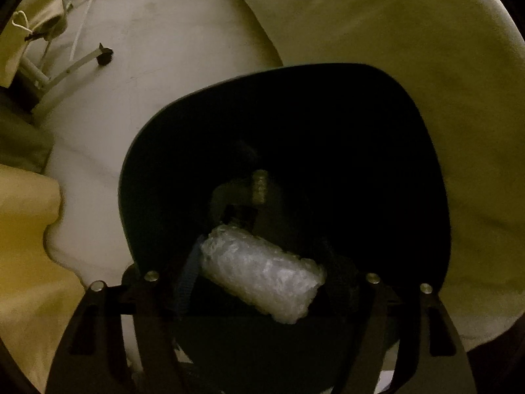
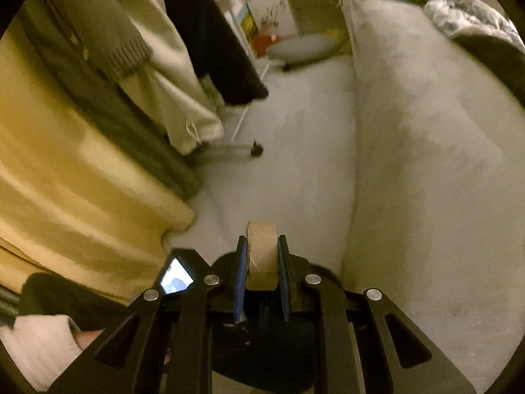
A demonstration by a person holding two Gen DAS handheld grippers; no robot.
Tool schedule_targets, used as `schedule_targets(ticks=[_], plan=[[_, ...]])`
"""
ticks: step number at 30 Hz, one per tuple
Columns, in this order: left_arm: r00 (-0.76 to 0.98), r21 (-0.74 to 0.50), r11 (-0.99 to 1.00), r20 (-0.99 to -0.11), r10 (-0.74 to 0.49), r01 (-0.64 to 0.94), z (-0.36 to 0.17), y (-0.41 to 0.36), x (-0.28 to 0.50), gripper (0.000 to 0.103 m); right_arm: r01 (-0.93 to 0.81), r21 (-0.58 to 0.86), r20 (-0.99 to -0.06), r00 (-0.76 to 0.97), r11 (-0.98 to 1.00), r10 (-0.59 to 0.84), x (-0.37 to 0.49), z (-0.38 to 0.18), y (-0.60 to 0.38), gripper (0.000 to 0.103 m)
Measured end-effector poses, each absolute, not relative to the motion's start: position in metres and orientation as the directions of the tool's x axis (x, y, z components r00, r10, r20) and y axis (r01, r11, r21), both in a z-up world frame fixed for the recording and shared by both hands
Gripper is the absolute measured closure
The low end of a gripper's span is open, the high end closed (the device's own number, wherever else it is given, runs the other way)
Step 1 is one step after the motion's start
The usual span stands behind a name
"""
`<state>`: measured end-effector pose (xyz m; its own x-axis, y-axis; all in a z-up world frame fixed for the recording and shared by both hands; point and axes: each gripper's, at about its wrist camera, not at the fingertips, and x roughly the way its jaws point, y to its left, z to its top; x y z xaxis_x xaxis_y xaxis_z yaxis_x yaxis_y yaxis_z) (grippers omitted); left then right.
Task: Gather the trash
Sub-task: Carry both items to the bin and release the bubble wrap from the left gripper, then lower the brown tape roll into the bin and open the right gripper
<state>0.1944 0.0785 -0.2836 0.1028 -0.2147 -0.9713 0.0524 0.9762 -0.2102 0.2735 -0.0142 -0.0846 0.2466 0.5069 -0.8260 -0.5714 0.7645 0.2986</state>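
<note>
Cardboard sits pinched in the right tool (image 2: 262, 267): a short brown cardboard roll (image 2: 261, 256) is clamped upright between its blue-lined fingers (image 2: 241, 275), which press against both sides. Below and behind those fingers lies a dark shape, probably the bin, though too little of it shows to be sure.

The left tool (image 1: 259, 282) hangs over the open mouth of a dark round bin (image 1: 410, 138). A crumpled wad of bubble wrap (image 1: 262, 279) lies across the gap between its fingers; the fingers themselves are lost in shadow, so whether they grip the wad or have let it go cannot be told. Deeper in the bin a pale, ribbed item (image 1: 261, 185) already rests.

Outward, the bin stands on a pale floor (image 1: 157, 75) between hanging clothes (image 2: 137, 65) and a bed (image 2: 426, 131).

By these views the collecting is well under way: at least one piece is binned, two more are at the tools, and both drops remain.
</note>
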Motion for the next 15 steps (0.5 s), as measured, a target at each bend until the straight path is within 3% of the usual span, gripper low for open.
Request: schedule_targets(ticks=[2, 10, 15], plan=[[0.104, -0.218, 0.974, -0.969, -0.224, 0.066, -0.279, 0.079, 0.193, 0.022, -0.567, 0.294, -0.842, 0.226, 0.769, 0.489, 0.274, -0.096, -0.01, 0.085], [0.176, -0.235, 0.969, -0.954, -0.244, 0.07, -0.25, 0.094, 0.188, 0.022, -0.567, 0.278, -0.891, 0.148, 0.775, 0.428, 0.273, -0.137, 0.013, 0.085], [0.291, -0.189, 0.979, -0.935, -0.203, 0.077, -0.204, 0.118, 0.186, 0.029, -0.571, 0.264, -0.912, 0.114, 0.777, 0.394, 0.271, -0.157, 0.024, 0.085]])
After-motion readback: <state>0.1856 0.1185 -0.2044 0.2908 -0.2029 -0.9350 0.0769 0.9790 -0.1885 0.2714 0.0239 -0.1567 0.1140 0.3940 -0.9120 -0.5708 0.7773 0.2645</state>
